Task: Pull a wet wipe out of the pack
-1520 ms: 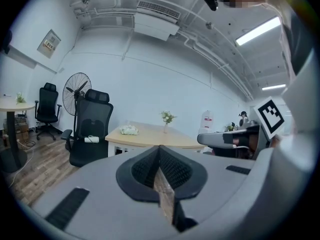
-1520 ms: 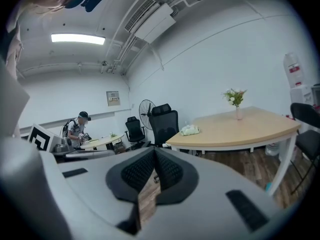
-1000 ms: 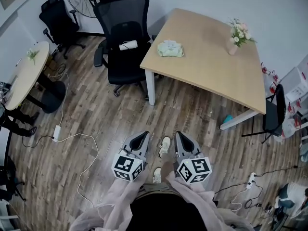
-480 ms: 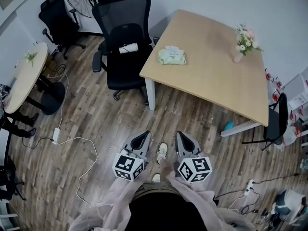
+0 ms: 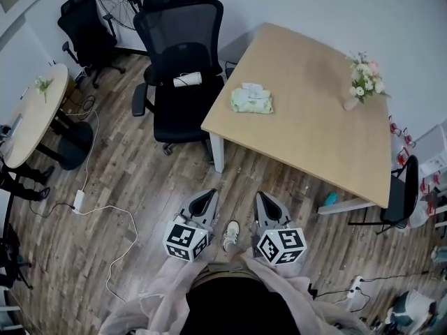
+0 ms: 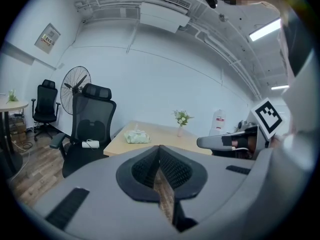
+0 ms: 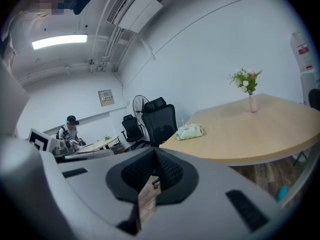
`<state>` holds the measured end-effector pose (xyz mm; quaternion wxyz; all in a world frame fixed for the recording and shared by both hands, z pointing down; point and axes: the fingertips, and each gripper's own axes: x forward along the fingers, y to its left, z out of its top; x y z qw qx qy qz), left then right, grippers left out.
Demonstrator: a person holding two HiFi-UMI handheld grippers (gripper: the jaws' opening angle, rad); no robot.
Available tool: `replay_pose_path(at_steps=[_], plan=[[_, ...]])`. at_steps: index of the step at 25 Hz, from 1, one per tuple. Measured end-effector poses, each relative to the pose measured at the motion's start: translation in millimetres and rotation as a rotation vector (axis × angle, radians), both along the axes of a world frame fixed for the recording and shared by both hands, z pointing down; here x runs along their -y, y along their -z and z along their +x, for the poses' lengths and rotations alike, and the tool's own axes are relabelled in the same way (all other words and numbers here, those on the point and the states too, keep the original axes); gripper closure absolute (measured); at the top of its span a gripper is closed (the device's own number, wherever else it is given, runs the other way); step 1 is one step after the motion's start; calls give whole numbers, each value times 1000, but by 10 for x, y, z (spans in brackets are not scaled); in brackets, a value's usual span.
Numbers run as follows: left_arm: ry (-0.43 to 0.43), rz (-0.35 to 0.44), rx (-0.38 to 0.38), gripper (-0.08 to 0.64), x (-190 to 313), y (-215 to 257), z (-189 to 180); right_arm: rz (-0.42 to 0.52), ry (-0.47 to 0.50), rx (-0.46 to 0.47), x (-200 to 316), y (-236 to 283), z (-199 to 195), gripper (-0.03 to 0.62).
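Head view: we hold our left claw (image 5: 207, 195) and right claw (image 5: 262, 196) over the floor, well apart from the pack (image 5: 251, 100) at the bench's (image 5: 314, 138) far left. Left gripper view: clenched, empty. Right gripper view: likewise. We judge that the approach, grip and pull all remain.

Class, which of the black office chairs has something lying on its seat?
The big chair right beside the wooden table: a white item lies on its seat.
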<state>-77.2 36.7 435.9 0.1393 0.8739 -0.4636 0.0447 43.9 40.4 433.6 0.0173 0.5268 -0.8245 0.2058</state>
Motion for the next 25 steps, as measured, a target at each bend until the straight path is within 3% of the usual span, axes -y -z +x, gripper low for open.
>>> replay_pose_path(at_steps=[15,25], plan=[[56,6,5,551,903,-88,51,1,63,10,960,-91,22,580],[66,3,-2,551,1091,-207,104,-14,78,16,1149,-260,29,580]])
